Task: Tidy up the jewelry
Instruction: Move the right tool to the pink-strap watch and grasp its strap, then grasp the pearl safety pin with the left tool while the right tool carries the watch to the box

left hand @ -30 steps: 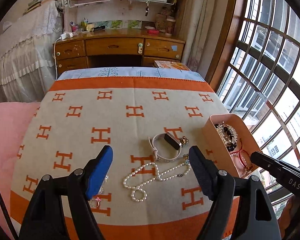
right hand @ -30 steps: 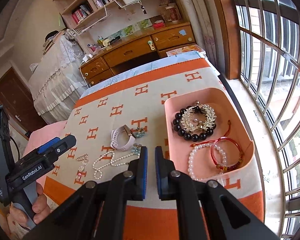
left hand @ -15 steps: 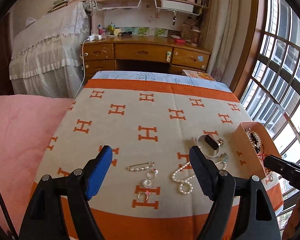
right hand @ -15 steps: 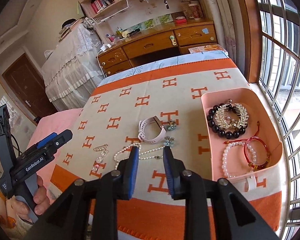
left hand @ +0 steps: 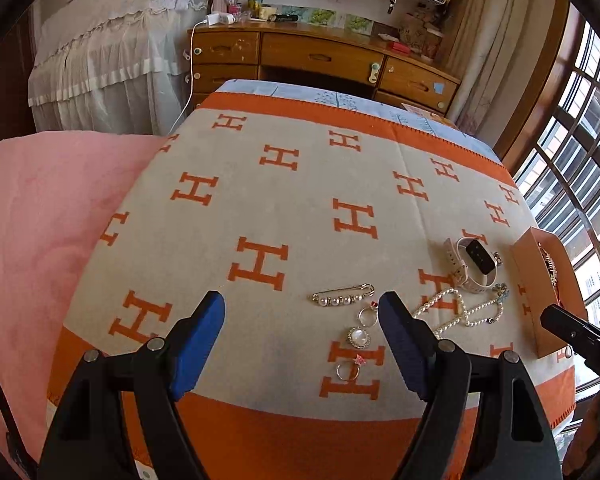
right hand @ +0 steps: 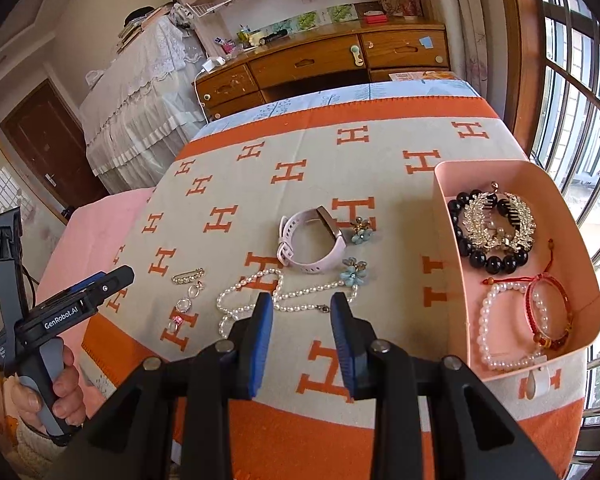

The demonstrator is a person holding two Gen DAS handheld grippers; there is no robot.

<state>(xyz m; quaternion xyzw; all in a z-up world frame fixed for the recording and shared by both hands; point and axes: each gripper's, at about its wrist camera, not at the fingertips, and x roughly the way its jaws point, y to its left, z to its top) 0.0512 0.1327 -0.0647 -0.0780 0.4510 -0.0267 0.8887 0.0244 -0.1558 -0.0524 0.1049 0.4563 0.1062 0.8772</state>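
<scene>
Your left gripper (left hand: 302,312) hangs over the near edge of the blanket (left hand: 284,208), fingers spread wide and holding nothing; bare cloth lies between them. Just past the right finger: a pearl pin (left hand: 342,295), and below it three rings (left hand: 358,336) in a short line toward you. Further right, the pearl necklace (left hand: 456,310) in loose loops, the pink watch (left hand: 474,264) behind it, then the tray (left hand: 540,280) at the blanket's right edge. Your right gripper (right hand: 302,300) has just been opening; its fingers now stand partly apart, empty, tips over the near loops of the pearl necklace (right hand: 276,292), not pressing on it. Watch (right hand: 310,246) sits just behind the necklace, curled on its side. Two blue flower pieces (right hand: 358,252) lie to the watch's right, one near the necklace's end. Pin (right hand: 188,277) and rings (right hand: 184,304) are off to the left, near your left hand (right hand: 56,392), which grips its handle. In the tray (right hand: 452,248): black bead bracelet (right hand: 484,258) with a gold leaf clip (right hand: 496,222) on it, a pearl bracelet (right hand: 496,328) and a red cord bracelet (right hand: 548,312) overlapping at the near end.
</scene>
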